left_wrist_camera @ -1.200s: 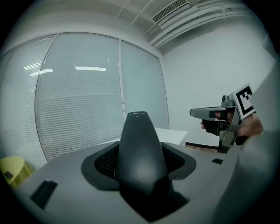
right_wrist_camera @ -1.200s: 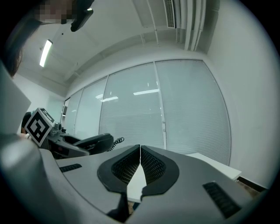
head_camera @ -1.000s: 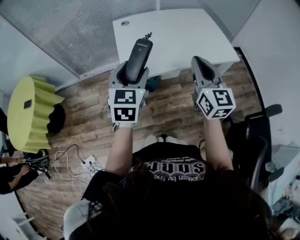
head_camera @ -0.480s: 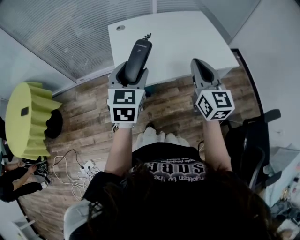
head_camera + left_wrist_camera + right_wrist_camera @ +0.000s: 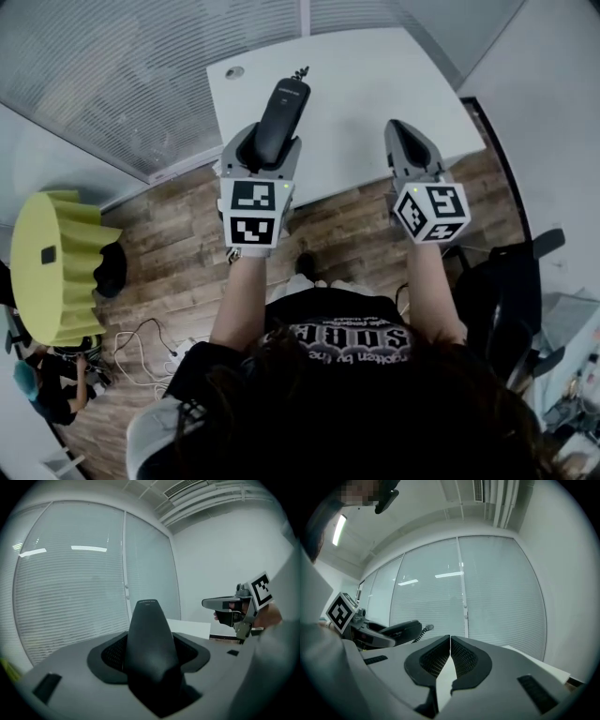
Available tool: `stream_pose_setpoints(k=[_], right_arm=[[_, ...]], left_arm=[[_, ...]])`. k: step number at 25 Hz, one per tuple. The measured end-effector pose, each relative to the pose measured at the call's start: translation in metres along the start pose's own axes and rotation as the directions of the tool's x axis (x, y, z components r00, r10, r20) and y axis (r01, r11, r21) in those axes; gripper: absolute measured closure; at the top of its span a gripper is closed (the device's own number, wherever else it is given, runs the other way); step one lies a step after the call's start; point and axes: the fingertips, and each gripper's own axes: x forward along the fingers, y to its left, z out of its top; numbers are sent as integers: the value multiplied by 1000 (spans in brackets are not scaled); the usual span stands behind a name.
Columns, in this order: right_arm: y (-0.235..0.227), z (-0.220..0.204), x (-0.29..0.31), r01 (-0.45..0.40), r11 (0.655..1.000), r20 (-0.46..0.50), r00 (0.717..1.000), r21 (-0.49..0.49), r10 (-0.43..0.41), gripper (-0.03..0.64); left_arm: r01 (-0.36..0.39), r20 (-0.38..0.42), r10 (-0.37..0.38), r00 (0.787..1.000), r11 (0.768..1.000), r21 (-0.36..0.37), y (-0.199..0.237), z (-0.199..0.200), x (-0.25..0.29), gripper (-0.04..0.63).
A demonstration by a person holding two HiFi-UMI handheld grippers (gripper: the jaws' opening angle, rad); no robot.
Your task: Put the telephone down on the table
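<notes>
White bench (image 5: 375, 84) up against a wall of blinds, wood floor (image 5: 169, 234) underneath. The left hand-held gripper (image 5: 262, 150) has its jaws spread wide and clamped around the lower end of the telephone (image 5: 281, 117). The handset sticks out forward and up over the bench's near edge, in the air and not touching it. The right hand-held gripper (image 5: 403, 131) is closed up, empty and off to the side.

My worry: most of the handset hangs past the pads, so it could swivel in the grip. Let go from up here, this close to the edge, and it'll probably bounce off onto the floor. That curly cord stub (image 5: 300, 72) might snag too.
</notes>
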Motion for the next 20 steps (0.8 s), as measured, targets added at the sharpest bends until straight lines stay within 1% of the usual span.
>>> stream_pose_setpoints(k=[5, 11, 20], right_arm=[[-9, 0, 38, 23, 1000, 5, 1000, 1, -23, 588], [-19, -1, 69, 59, 998, 5, 998, 11, -59, 588], [-24, -12, 101, 59, 998, -18, 998, 17, -58, 588]], left_arm=[[26, 1, -26, 1000, 1000, 10, 22, 7, 34, 322], [57, -7, -57, 998, 998, 17, 42, 8, 61, 322], [90, -34, -89, 995, 996, 24, 53, 4, 98, 322]])
